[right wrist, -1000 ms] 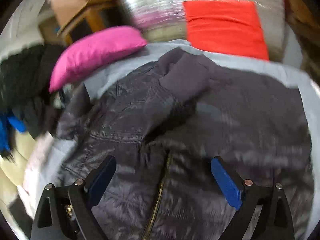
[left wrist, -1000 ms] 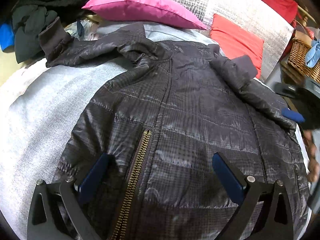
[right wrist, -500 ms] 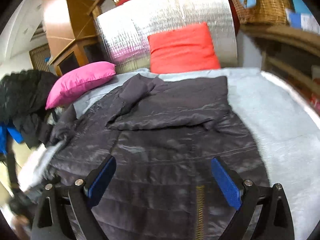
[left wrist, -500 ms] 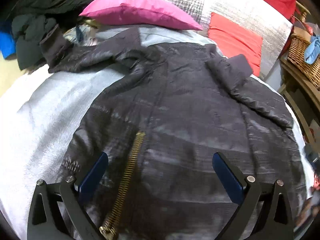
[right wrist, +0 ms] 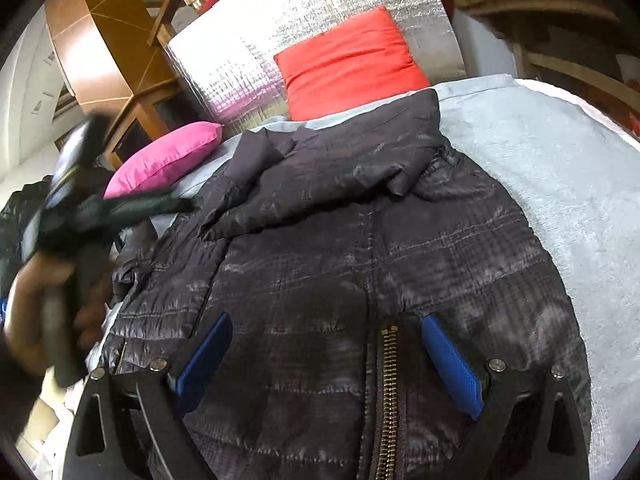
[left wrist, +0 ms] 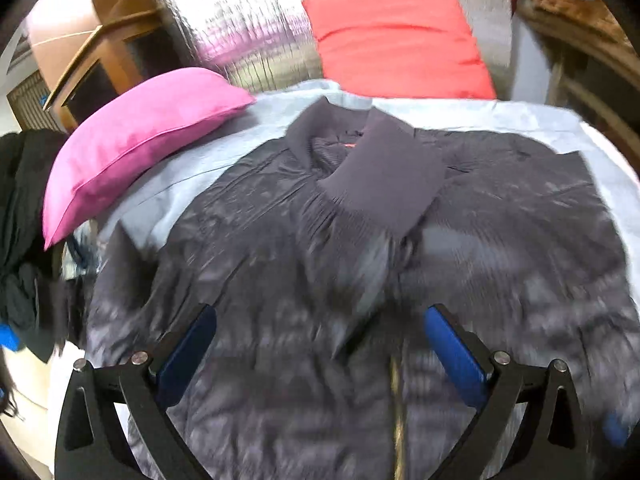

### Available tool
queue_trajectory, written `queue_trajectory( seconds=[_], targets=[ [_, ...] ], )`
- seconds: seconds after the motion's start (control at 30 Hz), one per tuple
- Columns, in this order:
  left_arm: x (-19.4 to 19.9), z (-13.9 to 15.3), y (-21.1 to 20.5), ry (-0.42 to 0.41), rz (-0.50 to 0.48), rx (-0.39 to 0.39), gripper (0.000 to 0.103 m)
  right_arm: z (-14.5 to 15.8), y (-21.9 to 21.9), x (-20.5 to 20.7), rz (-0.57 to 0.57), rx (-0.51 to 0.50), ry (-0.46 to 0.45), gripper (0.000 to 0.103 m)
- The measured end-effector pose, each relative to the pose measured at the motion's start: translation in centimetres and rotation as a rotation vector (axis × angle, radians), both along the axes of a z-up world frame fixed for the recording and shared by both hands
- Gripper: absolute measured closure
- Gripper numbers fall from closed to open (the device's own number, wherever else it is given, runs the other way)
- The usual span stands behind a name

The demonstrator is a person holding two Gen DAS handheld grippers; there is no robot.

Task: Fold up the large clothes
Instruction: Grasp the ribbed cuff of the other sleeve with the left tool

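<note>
a dark quilted jacket [right wrist: 340, 272] lay flat on a pale grey bed [right wrist: 560, 168], front side up, its long axis running from the hem near the cameras up to the collar [left wrist: 320, 132] at the far end, which pointed toward the red cushion [right wrist: 348, 60] and the silver quilted panel [right wrist: 248, 52] behind it. the brass zipper [right wrist: 386, 392] ran along that axis at the hem end. 1 sleeve was folded across the chest, its ribbed cuff [left wrist: 384, 188] lying just below the collar in the left wrist view. a pink pillow [left wrist: 136, 136] sat on the bed beside the jacket's far left shoulder, and a heap of dark clothes [left wrist: 20, 220] lay past the bed's left edge. the left hand-held gripper [left wrist: 320, 360] hung over the lower middle of the jacket with its blue pads [left wrist: 454, 356] spread wide and nothing between them; that view was blurred. the right hand-held gripper [right wrist: 326, 360] was likewise spread and empty over the hem, straddling the zipper. in the right wrist view a hand [right wrist: 44, 312] gripped a blurred dark handle at the left.
</note>
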State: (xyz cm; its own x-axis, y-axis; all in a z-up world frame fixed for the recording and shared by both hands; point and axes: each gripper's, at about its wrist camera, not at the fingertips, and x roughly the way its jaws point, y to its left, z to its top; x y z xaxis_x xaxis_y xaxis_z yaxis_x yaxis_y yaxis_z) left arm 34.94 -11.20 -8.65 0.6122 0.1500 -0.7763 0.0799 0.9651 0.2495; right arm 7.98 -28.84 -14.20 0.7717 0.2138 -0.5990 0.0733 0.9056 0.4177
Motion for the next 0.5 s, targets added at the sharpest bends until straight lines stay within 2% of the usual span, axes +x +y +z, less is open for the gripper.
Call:
queue_trajectory(
  seconds=[0.1, 0.17, 0.23, 0.3, 0.4, 0.5],
  targets=[
    [2.3, -1.2, -1.4, 0.003, -0.003, 0.068, 0.000, 0.1, 0.6, 0.1, 0.018, -0.025, 0.003, 0.005],
    [3.1, -1.9, -1.2, -0.003, 0.035, 0.113, 0.010, 0.0, 0.7, 0.2, 0.025, -0.025, 0.009, 0.005],
    [3.6, -1.8, 0.6, 0.021, 0.067, 0.018, 0.025, -0.1, 0.6, 0.1, 0.025, -0.015, 0.010, 0.005],
    [3.3, -1.1, 2.9, 0.001, 0.127, -0.091, 0.030, -0.1, 0.4, 0.2, 0.025, -0.008, 0.012, 0.005],
    [1.6, -0.4, 7.7, -0.047, 0.263, -0.245, 0.032, -0.1, 0.5, 0.2, 0.023, -0.013, 0.015, 0.005],
    [0.2, -0.8, 11.0, -0.043, 0.327, -0.353, 0.032, -0.1, 0.4, 0.2, 0.022, -0.013, 0.014, 0.005]
  ],
)
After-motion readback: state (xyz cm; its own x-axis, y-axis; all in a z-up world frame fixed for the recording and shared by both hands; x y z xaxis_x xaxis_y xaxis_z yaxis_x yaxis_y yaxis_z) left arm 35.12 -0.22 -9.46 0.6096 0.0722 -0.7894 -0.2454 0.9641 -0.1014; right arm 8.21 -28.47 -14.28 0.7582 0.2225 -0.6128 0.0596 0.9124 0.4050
